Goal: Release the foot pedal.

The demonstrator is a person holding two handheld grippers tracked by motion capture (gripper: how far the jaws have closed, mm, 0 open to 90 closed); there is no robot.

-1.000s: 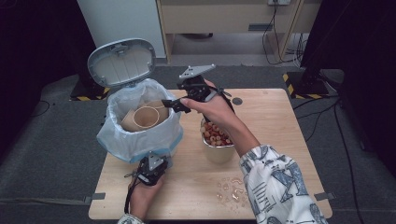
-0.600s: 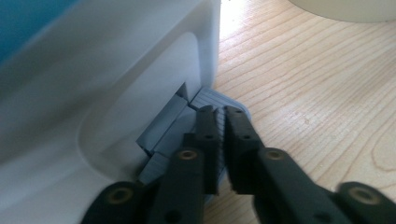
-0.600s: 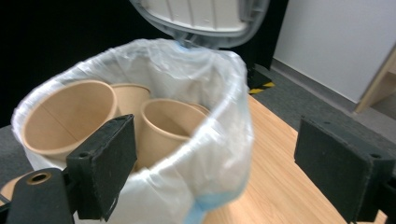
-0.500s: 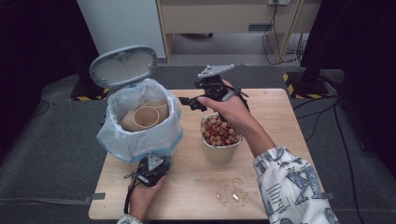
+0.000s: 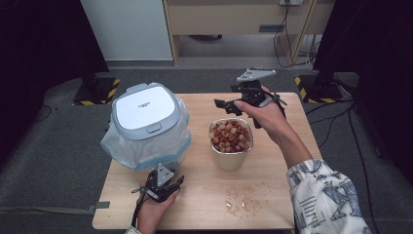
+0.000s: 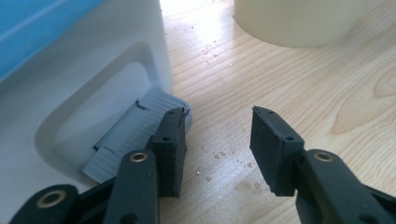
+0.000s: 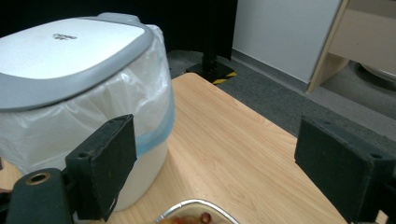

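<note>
Two claws on our wooden tabletop [image 5: 302, 204]. Left claw [image 6: 217, 133]: low at the foot of the pedal bin [image 5: 146, 126], jaws just opened, apart, nothing between them; one jaw rests against the grey pedal [image 6: 135, 135]. We see the bin at the tabletop's left, lid down, lined with a pale bag. Right claw [image 5: 225, 105]: raised beyond the metal cup [image 5: 230, 146] of reddish bits, jaws wide, empty. Crumbs [image 5: 238, 202] lie near the front edge.
</note>
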